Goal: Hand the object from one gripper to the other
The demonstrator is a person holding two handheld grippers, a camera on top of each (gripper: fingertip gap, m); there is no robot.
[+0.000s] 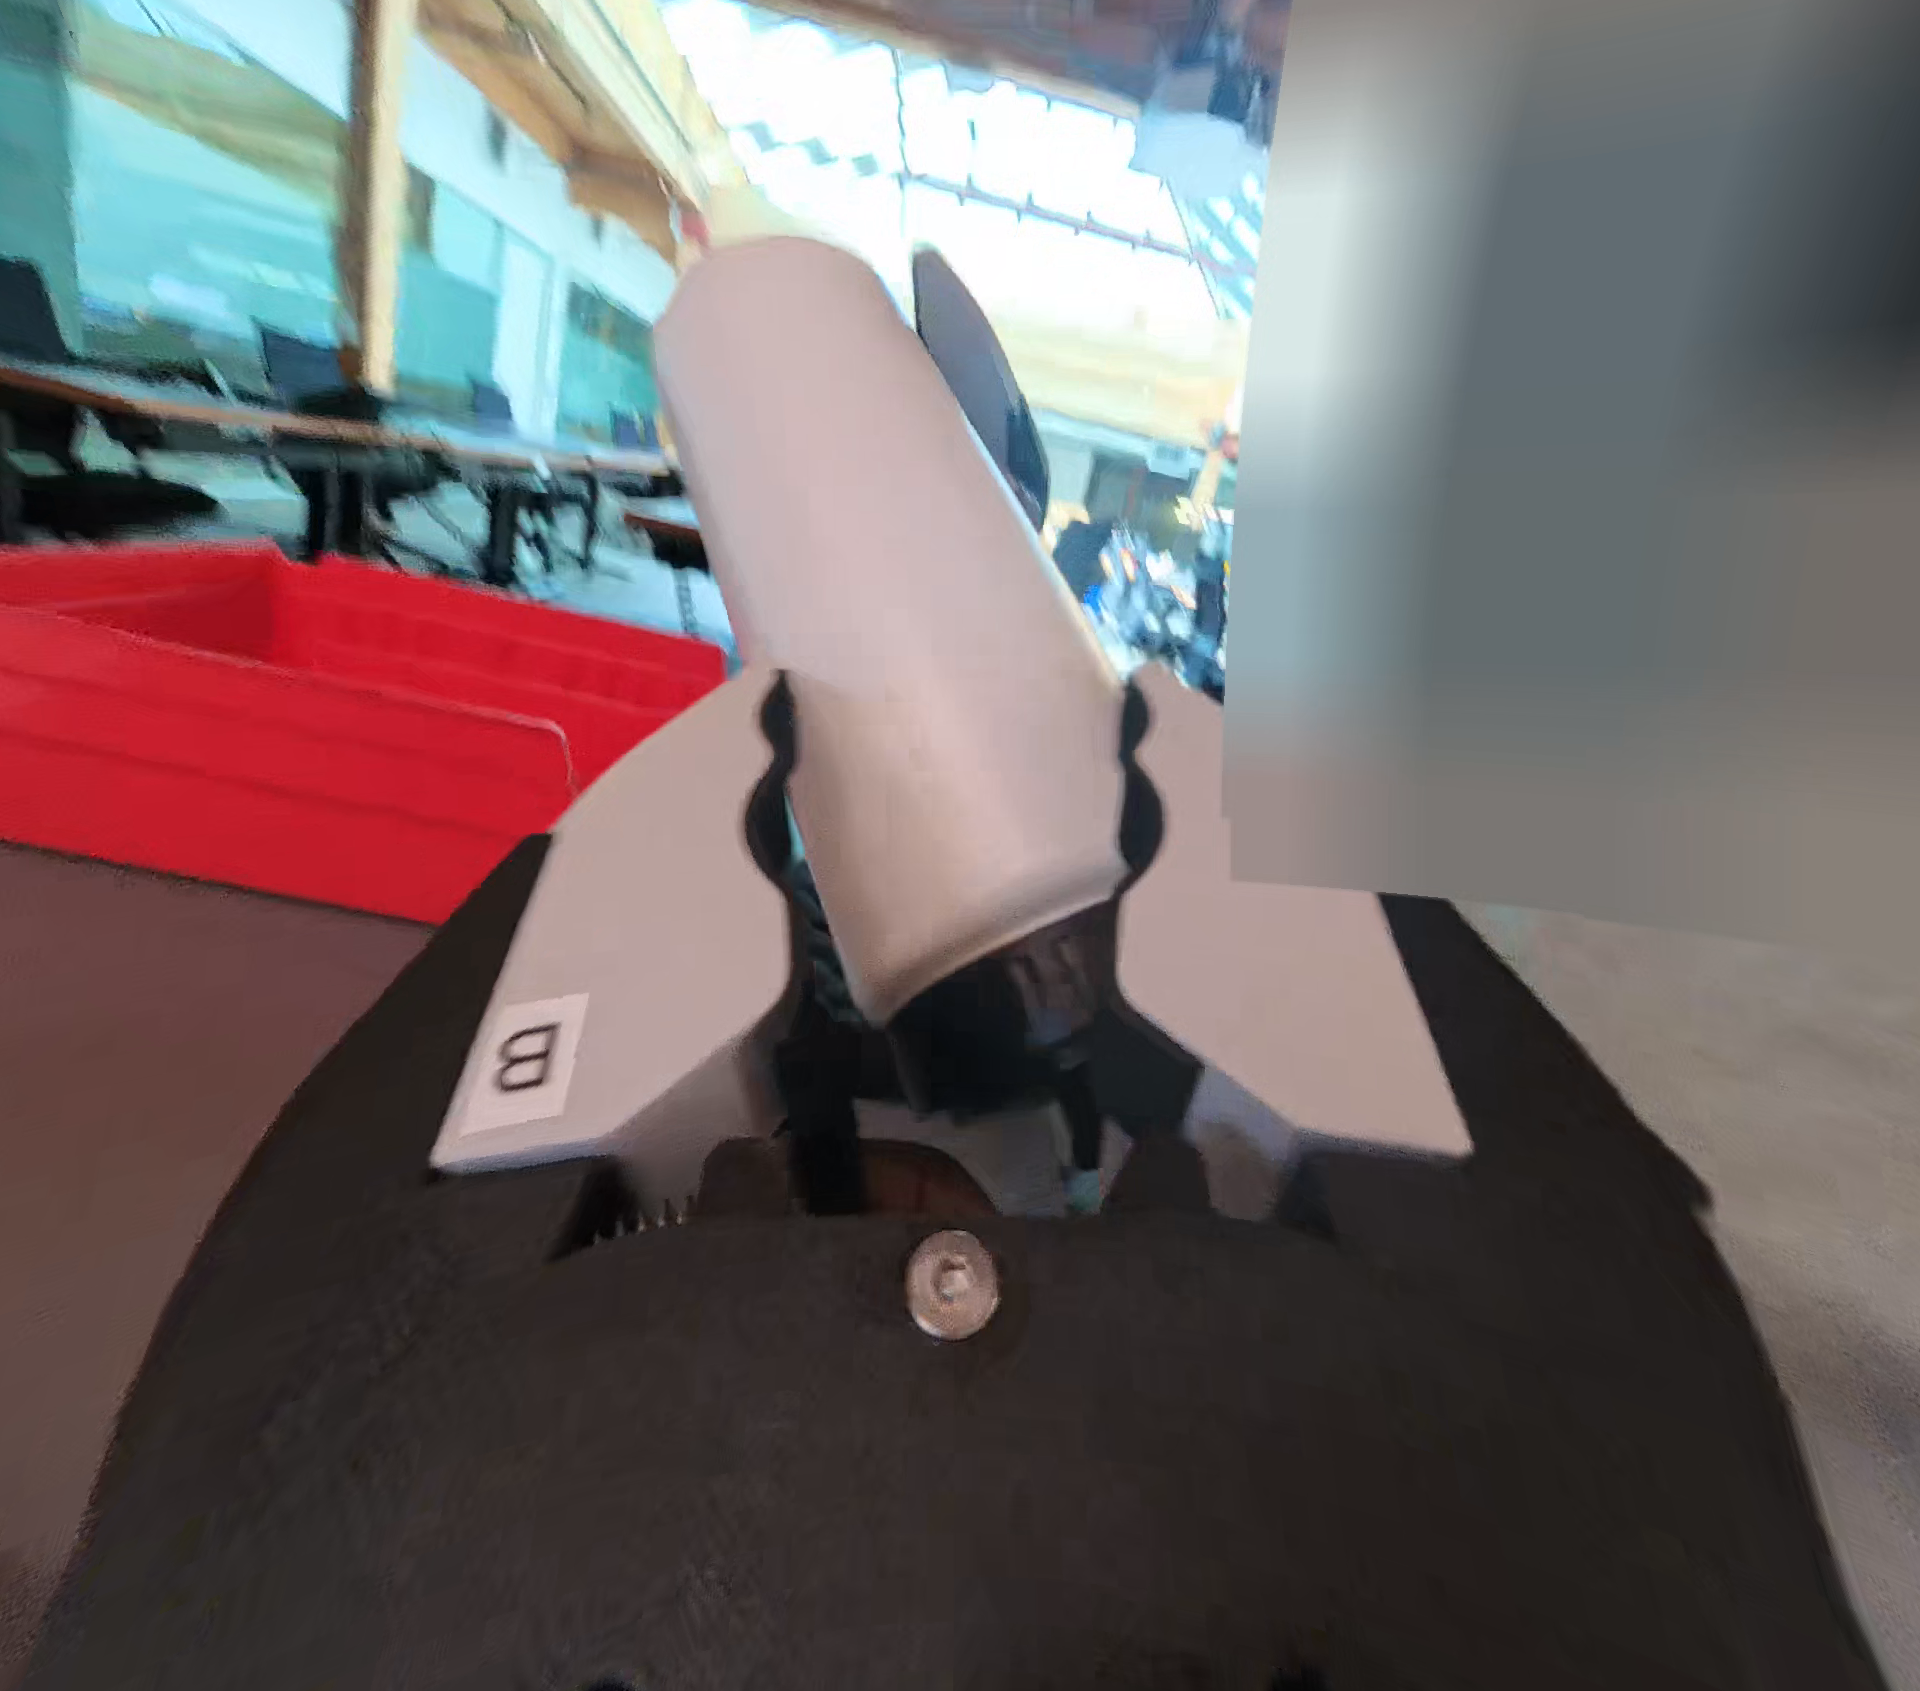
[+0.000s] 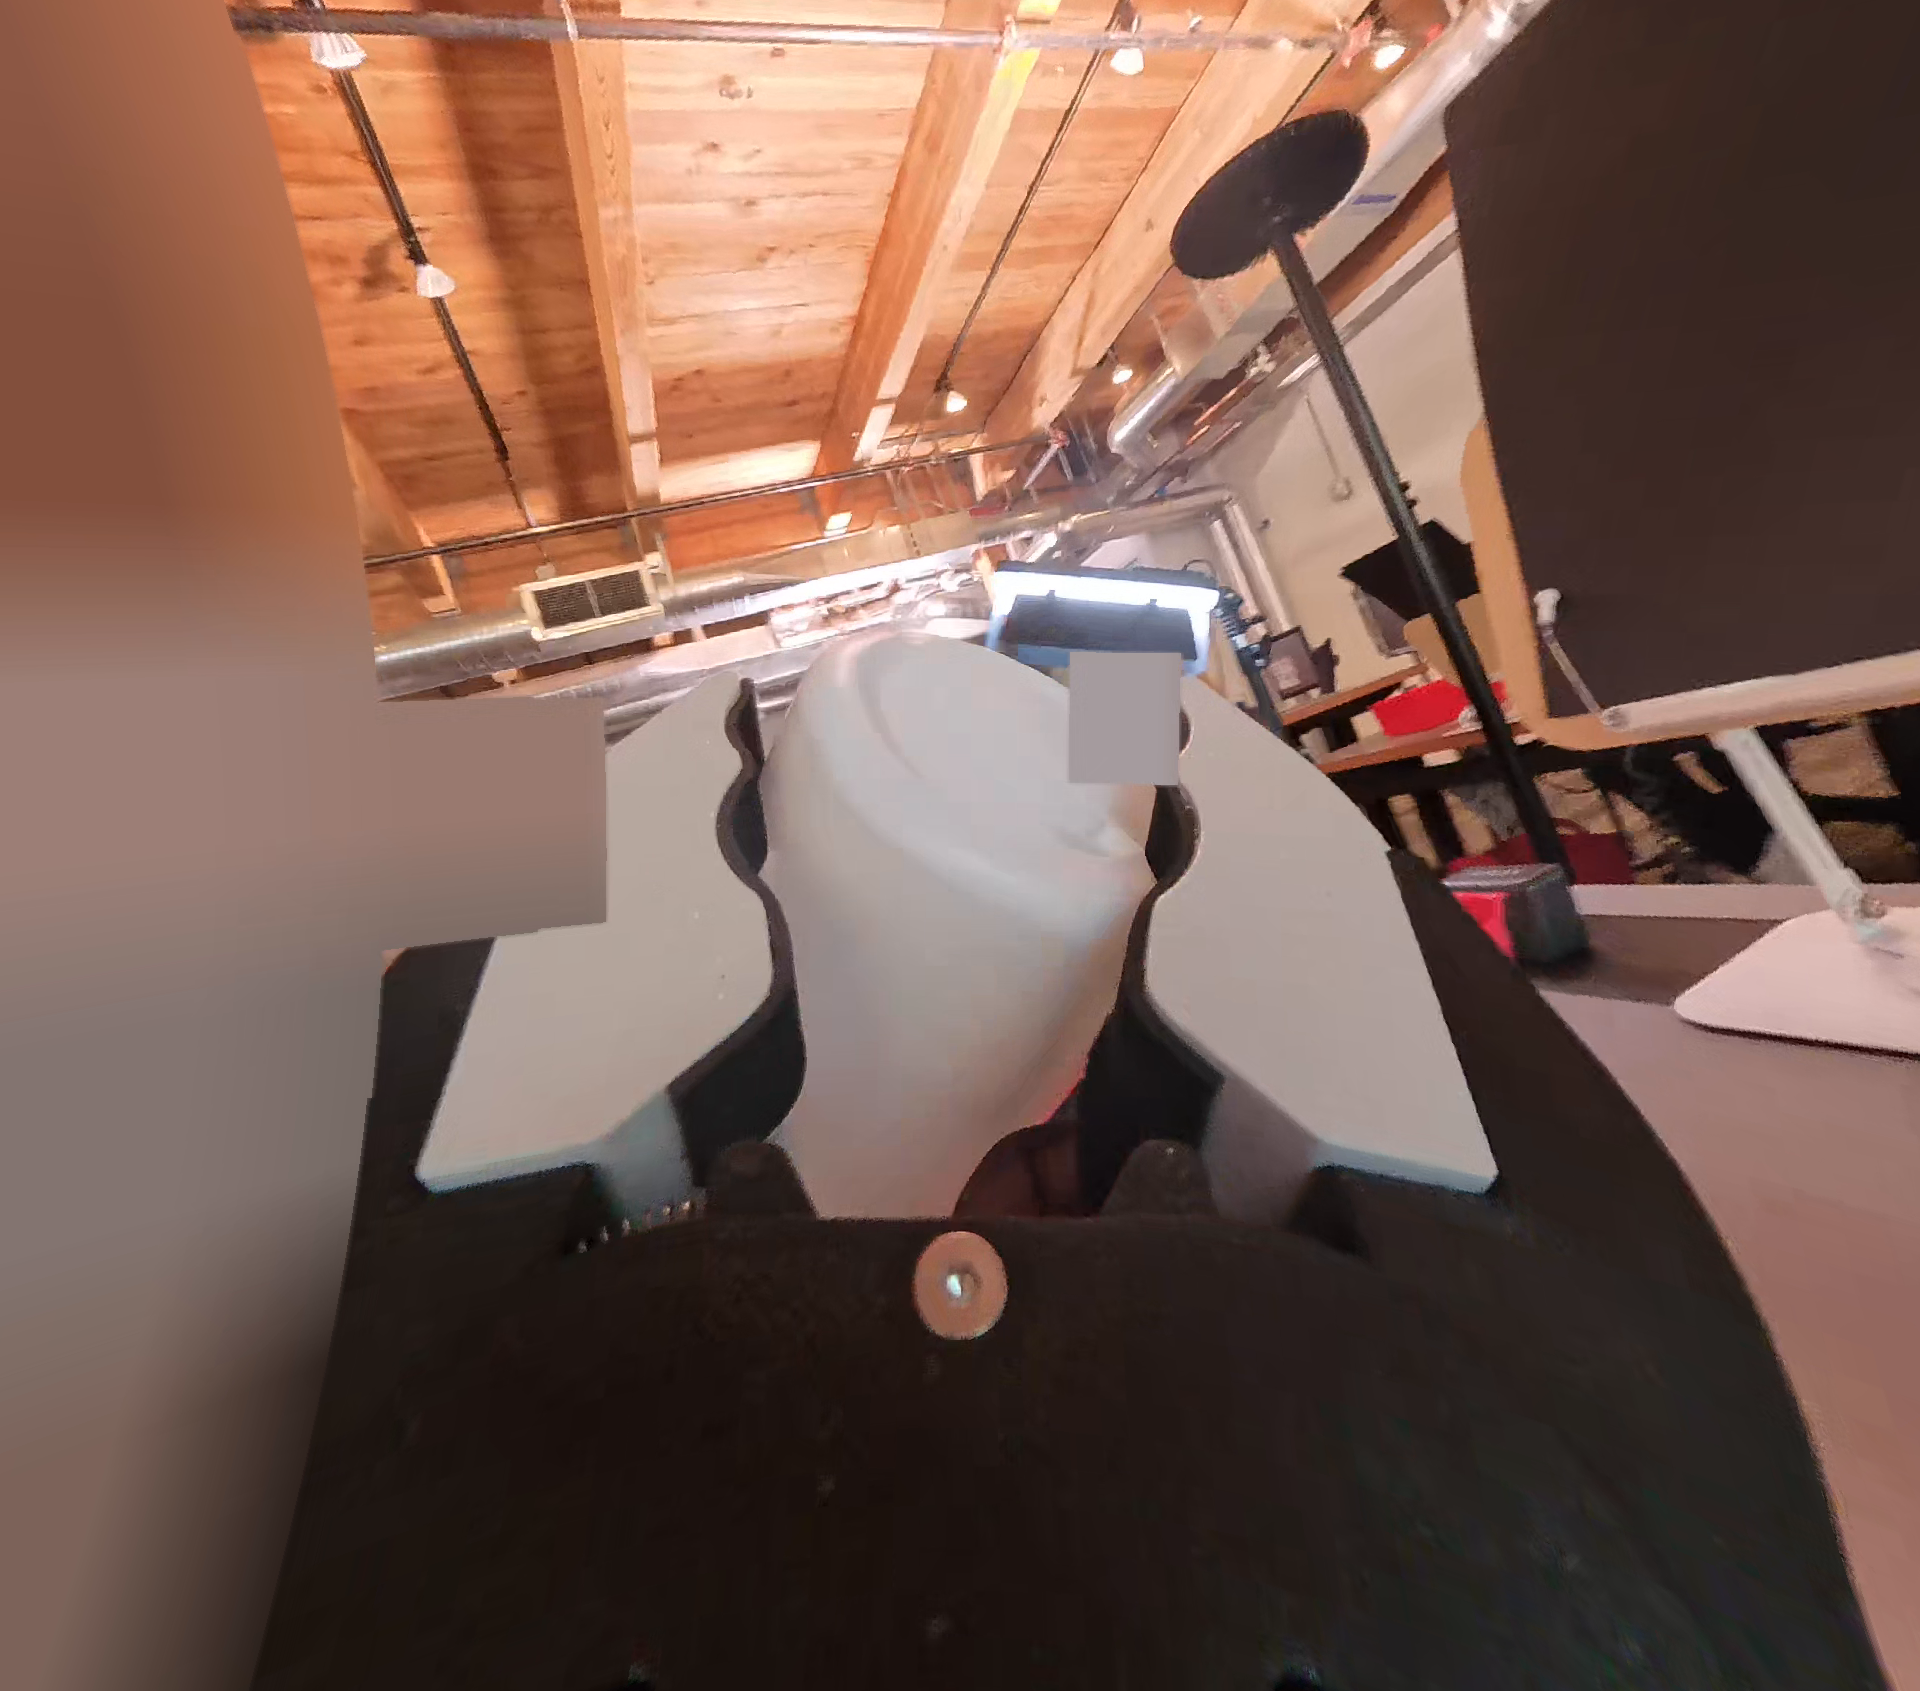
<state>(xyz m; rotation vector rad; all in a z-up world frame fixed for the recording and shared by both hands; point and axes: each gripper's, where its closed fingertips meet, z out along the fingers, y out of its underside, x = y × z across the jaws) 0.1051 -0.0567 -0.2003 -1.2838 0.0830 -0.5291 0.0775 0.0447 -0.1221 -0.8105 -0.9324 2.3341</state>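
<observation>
In the left wrist view my left gripper (image 1: 951,758) is shut on a white cylinder (image 1: 883,561) with a black cap (image 1: 1029,987) at its near end. The cylinder tilts up and to the left. A dark curved shape (image 1: 977,374) shows behind its far end, and I cannot tell what it is. In the right wrist view my right gripper (image 2: 956,810) points up at the ceiling. A white rounded object (image 2: 935,872) sits between its jaws and touches both pads. Neither view shows the other gripper. I cannot tell whether the two white things are one object.
A red bin (image 1: 260,706) stands on the brown table (image 1: 156,1018) to the left. On the right are a white stand base (image 2: 1787,987), a black panel (image 2: 1714,291), a thin black pole with a disc (image 2: 1351,415) and a small dark box (image 2: 1527,914). The grippers' ends are close to 15 cm from one another.
</observation>
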